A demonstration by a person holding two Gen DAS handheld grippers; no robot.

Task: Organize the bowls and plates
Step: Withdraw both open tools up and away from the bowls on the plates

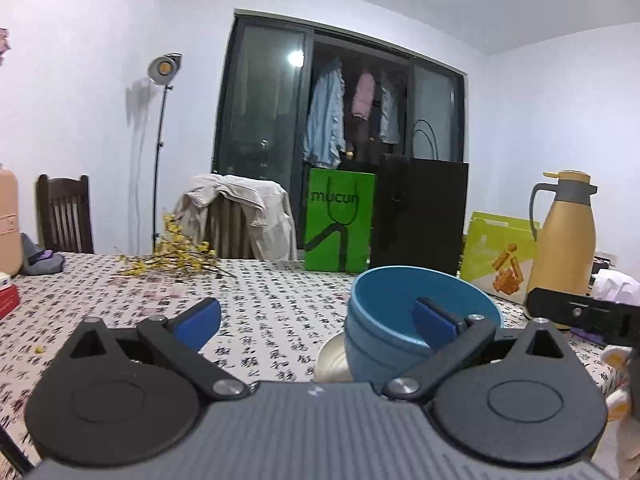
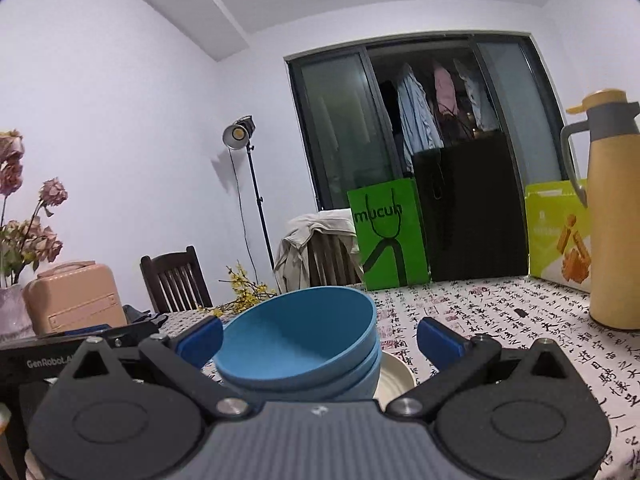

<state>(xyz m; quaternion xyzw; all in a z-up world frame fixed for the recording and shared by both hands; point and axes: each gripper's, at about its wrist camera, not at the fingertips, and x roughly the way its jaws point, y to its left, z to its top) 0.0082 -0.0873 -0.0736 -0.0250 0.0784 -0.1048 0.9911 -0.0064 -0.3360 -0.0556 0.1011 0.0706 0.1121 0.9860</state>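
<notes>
Left wrist view, left to right: peach plastic case (image 1: 9, 220) at the worktop's left edge, dark wooden chair (image 1: 64, 216) behind it, yellow flower sprigs (image 1: 176, 256) lying toward the far edge of the worktop with calligraphy-print cloth (image 1: 264, 304). Left tongs (image 1: 316, 318) spread wide apart, gripping nothing; the right blue pad (image 1: 434, 322) overlaps the stack of blue plastic bowls (image 1: 384, 332) in view, contact cannot be told. Bowls are nested and sit on a cream round plate (image 1: 334, 360), right of the worktop's middle. Behind at the far edge: green paper bag (image 1: 340, 220), black paper bag (image 1: 420, 212), lime-yellow snack box (image 1: 496, 256), then tan thermos jug with grey handle (image 1: 564, 232) toward the far right corner. Right wrist view: pink dried flowers (image 2: 24, 216) and the peach case (image 2: 76, 300) at left, part of the other black gripper body (image 2: 60, 356) low left. Right tongs (image 2: 320, 340) also wide apart, holding nothing; the blue bowl stack (image 2: 300, 344) sits between the pads, closer to the left pad (image 2: 200, 340), touching cannot be told. Cream plate (image 2: 396, 376) peeks out under the stack on the right. Thermos (image 2: 616, 216) near the right edge.
</notes>
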